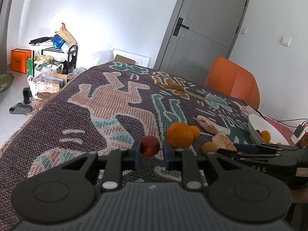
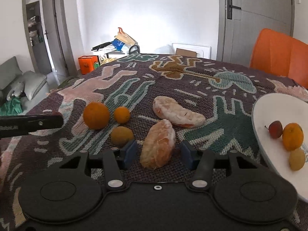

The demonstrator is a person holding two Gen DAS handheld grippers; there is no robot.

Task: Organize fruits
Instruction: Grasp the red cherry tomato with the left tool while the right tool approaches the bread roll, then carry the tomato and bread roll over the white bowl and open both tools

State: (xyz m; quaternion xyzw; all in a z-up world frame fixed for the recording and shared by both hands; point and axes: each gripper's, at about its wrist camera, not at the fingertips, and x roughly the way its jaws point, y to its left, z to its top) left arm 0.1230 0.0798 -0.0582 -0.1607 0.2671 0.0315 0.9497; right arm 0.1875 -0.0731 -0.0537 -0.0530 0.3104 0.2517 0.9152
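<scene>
You had both grippers spread, left around the plum, right around the pomelo wedge; next, clamp and carry to the bowl.

Both views are bright with soft, even daylight. A blown-out glare patch sits on the white wall. Shadows on the patterned cloth are faint and short. Fisheye distortion bends the door frames; corners vignette dark. Focus is sharp, with no motion blur.
</scene>
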